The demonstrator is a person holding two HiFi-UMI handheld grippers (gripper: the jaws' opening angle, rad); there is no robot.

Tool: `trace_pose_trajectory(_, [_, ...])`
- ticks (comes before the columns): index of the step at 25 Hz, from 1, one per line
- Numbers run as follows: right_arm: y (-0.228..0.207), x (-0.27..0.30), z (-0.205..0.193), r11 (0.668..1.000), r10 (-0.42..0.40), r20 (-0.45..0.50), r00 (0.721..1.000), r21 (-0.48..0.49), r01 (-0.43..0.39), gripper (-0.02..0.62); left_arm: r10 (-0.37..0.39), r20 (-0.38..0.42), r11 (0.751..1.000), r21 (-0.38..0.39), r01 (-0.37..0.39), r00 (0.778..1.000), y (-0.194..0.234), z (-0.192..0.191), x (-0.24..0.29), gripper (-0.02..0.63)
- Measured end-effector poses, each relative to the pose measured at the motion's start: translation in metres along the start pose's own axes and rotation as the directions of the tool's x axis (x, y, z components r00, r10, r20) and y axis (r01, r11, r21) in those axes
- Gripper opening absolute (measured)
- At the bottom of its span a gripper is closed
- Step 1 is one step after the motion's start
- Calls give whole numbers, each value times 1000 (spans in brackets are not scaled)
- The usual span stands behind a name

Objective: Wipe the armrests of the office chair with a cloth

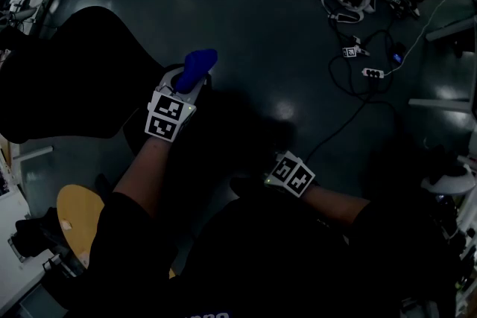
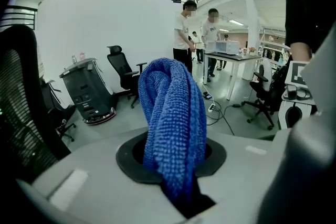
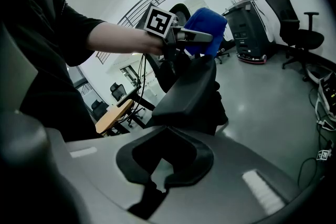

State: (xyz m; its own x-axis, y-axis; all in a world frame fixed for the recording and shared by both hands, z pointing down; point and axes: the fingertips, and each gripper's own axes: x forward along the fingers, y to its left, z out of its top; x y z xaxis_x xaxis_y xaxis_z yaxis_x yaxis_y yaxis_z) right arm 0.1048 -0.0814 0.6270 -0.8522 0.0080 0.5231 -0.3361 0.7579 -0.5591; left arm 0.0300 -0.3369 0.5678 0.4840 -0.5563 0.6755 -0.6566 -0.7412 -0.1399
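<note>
The head view is dark. My left gripper (image 1: 188, 84) is shut on a bunched blue cloth (image 1: 199, 64), which sticks up between its jaws (image 2: 173, 128). The black office chair (image 1: 67, 78) stands at the left, its mesh back (image 2: 21, 107) close beside the left gripper (image 2: 174, 168). In the right gripper view the black padded armrest (image 3: 186, 89) lies just beyond my right gripper (image 3: 161, 176), whose jaws are shut on nothing. The left gripper (image 3: 184, 34) holds the cloth (image 3: 206, 29) over the armrest's far end. My right gripper (image 1: 255, 179) is low and right of the left one.
Cables and power strips (image 1: 361, 56) lie on the grey floor at the upper right. A round wooden top (image 1: 78, 216) is at the lower left. Two people (image 2: 199, 34) stand by a white table, with another office chair (image 2: 123, 68) and a grey machine (image 2: 84, 89) further off.
</note>
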Motion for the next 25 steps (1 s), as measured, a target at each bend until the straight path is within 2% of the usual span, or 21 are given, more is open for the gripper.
trace_pose_trajectory(8, [-8, 1, -3, 1000, -20, -10, 1000, 23, 21, 5, -85, -51, 995, 44, 87, 995, -37, -21, 18, 109])
trace_pose_trajectory(25, [-8, 1, -4, 997, -60, -3, 998, 58, 60, 5, -162, -15, 985, 61, 162, 987, -86, -14, 11, 109])
